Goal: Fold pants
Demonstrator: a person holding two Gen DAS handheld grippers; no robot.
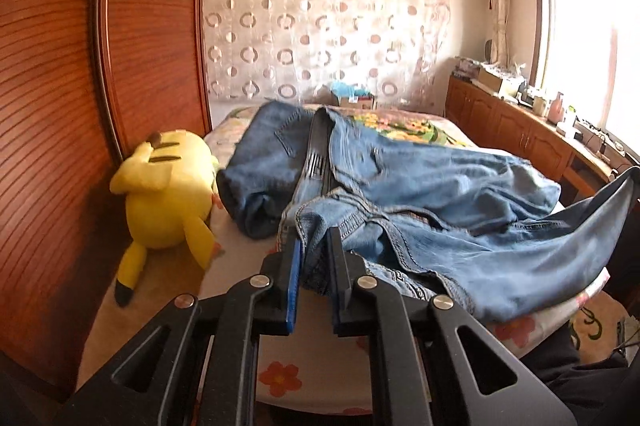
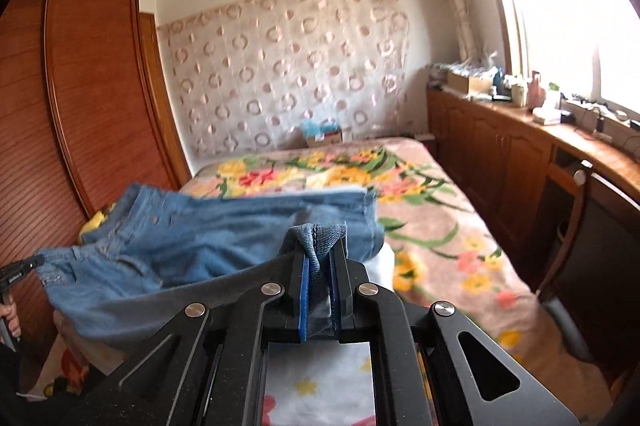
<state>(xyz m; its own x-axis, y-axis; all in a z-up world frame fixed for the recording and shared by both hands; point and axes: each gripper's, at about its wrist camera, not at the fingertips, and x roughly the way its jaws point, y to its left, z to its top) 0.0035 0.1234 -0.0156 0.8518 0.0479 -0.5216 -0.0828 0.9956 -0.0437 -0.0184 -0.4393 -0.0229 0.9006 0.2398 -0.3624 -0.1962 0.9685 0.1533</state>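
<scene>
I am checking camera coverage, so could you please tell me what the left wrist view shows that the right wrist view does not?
Only the left wrist view shows the yellow plush toy and a black belt lying between denim garments. Only the right wrist view shows the far floral bedspread past the denim and a hand at its left edge. Both show the blue denim jeans pinched in that camera's own tool, the wooden wardrobe and the window.
</scene>
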